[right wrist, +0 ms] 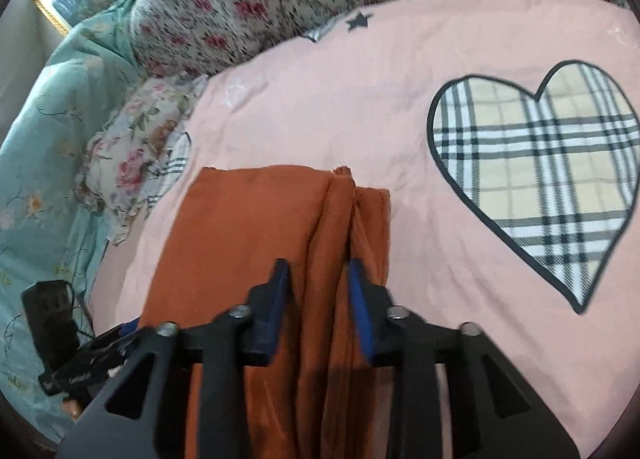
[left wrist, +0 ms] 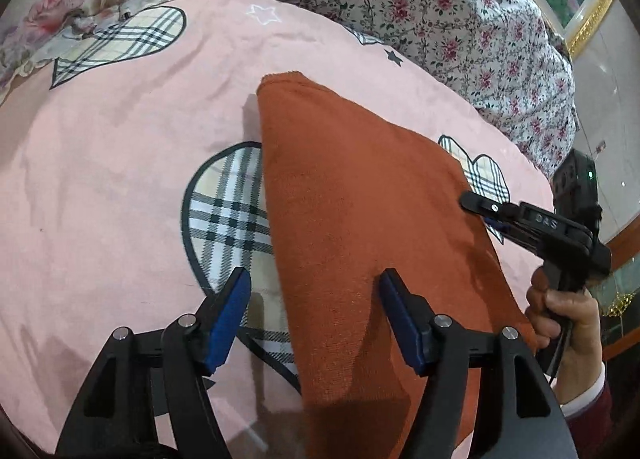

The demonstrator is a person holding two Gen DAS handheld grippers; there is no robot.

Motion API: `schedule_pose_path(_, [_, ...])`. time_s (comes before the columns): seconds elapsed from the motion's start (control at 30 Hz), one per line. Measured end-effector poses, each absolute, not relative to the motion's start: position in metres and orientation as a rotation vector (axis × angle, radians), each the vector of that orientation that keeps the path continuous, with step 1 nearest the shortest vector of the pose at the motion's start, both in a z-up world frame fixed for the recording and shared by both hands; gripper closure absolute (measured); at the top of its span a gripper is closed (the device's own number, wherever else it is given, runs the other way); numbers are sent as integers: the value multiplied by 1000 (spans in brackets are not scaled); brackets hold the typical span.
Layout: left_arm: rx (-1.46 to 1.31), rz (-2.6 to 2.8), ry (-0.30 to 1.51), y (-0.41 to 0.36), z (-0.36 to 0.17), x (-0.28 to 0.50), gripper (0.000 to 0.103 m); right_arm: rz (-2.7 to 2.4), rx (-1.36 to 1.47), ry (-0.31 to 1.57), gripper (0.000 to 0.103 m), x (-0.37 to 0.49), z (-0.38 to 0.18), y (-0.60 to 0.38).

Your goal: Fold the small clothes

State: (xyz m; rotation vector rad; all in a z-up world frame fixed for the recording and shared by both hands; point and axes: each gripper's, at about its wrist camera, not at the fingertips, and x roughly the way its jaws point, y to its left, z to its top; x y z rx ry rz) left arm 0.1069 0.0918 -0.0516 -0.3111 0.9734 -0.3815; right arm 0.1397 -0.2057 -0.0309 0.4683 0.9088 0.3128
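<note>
Pink bedsheet (left wrist: 120,179); orange garment (left wrist: 352,219) long axis runs away from cams; both tools apart.

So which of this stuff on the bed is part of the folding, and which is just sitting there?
Part of the job:
- orange garment, lying folded lengthwise on the bed
- left gripper, fingers open over it
- right gripper, fingers open over its pleated edge

Just lying about:
- pink bedspread with plaid hearts
- floral pillow
- floral quilt
- teal cover
</note>
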Motion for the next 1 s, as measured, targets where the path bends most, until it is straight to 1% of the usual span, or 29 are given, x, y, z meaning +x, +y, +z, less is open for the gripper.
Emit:
schedule_pose_path(0.07, [-294, -387, 979, 86, -49, 108, 37, 324, 459, 893, 87, 141, -24, -205])
schedule_pose_path(0.17, [-240, -396, 964, 76, -41, 104, 37, 336, 450, 815, 93, 131, 2, -212])
schedule_pose_path(0.23, [-211, -407, 959, 70, -41, 103, 37, 321, 432, 776, 93, 125, 13, -218])
schedule_pose_path(0.33, [-174, -397, 983, 61, -50, 103, 37, 281, 422, 836, 93, 134, -7, -221])
schedule_pose_path(0.43, [-172, -405, 984, 63, -50, 95, 37, 270, 472, 925, 93, 145, -44, -227])
schedule_pose_path(0.53, [-131, -406, 950, 73, -39, 75, 37, 279, 562, 910, 88, 140, -43, -237])
schedule_pose_path(0.67, [-103, -419, 920, 91, -29, 41, 37, 279, 525, 869, 87, 106, -17, -236])
schedule_pose_path(0.7, [-102, -425, 914, 96, -28, 29, 36, 289, 520, 859, 85, 93, -11, -234])
schedule_pose_path(0.73, [-100, -432, 911, 100, -28, 17, 36, 298, 520, 854, 81, 82, -7, -232])
schedule_pose_path(0.8, [-86, -435, 912, 100, -31, -8, 36, 305, 514, 850, 75, 54, -3, -229])
schedule_pose_path(0.83, [-78, -439, 912, 100, -34, -18, 36, 301, 509, 853, 74, 39, -3, -227])
schedule_pose_path(1.0, [1, -438, 922, 80, -54, -44, 36, 311, 517, 884, 73, -13, -17, -221])
